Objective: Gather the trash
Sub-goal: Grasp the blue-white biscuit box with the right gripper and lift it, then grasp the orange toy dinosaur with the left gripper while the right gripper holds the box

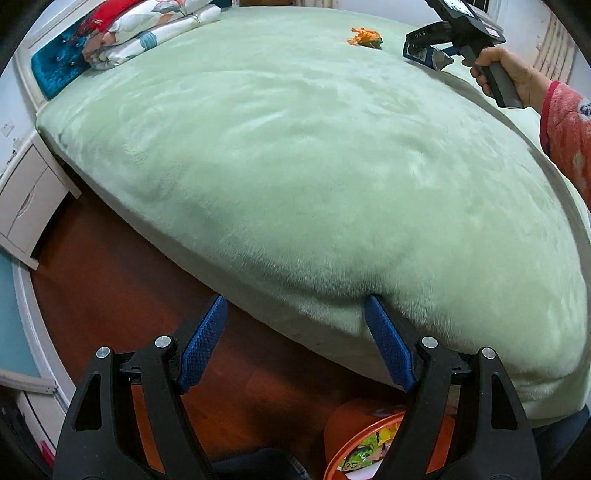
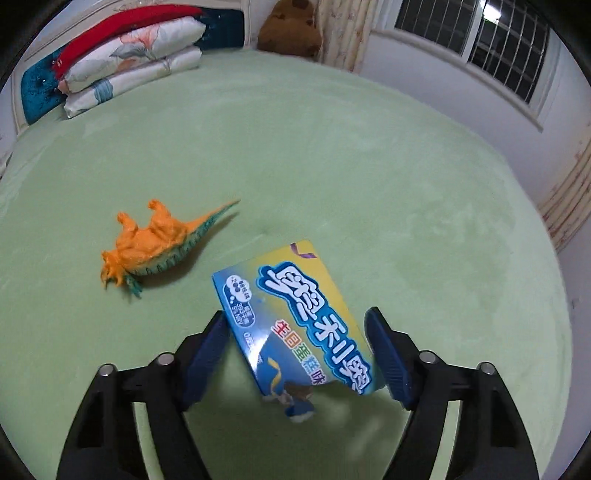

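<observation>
- The left gripper, black-framed with blue ribbed pads, is seen with its jaws set wide and nothing between them; it hangs over the near edge of the bed.
- Below it, on the reddish-brown wooden floor, a round orange bin is partly visible, with green and yellow printed wrappers inside.
- The bed is covered by a pale green plush blanket.
- The right gripper is held by a hand in a pink fleece sleeve, out over the blanket.
- A blue and yellow flat cardboard snack box with white lettering sits tilted between the right gripper's pads; both pads appear to touch its edges, so it is taken as gripped. Its near end is torn.
- Just beside the box, to the left, an orange and teal plastic toy dinosaur lies on its side on the blanket.
- At the far headboard end, folded floral and red bedding is stacked.
- A brown plush toy sits in the far corner beside a barred window.
</observation>
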`<action>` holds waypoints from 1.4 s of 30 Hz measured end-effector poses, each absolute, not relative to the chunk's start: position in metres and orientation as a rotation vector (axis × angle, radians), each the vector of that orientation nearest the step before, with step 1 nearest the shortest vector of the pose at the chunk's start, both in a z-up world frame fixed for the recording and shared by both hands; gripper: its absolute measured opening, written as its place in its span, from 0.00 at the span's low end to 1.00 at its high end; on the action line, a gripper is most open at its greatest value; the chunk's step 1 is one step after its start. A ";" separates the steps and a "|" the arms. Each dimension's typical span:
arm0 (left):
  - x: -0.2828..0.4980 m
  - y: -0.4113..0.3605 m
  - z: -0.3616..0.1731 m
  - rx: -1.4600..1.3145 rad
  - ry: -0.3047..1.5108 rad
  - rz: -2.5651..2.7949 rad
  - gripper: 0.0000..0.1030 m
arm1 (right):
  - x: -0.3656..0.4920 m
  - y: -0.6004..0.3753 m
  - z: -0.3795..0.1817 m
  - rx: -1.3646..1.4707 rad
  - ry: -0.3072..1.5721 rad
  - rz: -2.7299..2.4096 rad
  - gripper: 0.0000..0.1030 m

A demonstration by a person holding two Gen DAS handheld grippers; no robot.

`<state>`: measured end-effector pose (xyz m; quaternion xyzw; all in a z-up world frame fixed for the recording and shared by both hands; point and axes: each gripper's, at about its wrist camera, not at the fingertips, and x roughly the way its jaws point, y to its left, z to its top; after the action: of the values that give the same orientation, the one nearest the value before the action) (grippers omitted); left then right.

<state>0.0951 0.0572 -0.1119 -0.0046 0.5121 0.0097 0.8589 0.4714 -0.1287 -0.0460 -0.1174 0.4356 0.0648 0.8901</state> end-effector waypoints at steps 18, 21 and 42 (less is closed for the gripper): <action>0.112 0.054 -0.019 0.109 0.976 -0.061 0.73 | 0.260 -0.200 0.032 -0.102 0.717 0.395 0.56; 0.154 0.050 -0.005 0.119 0.913 -0.114 0.73 | 0.227 -0.209 0.036 -0.114 0.700 0.405 0.56; 0.502 -0.004 -0.079 0.193 0.923 -0.073 0.73 | 0.135 -0.258 0.017 -0.095 0.773 0.354 0.57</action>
<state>0.5017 -0.0043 -0.0790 0.0927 0.4443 -0.0352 0.8904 0.1347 -0.2578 0.0170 -0.0459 0.3747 0.1719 0.9099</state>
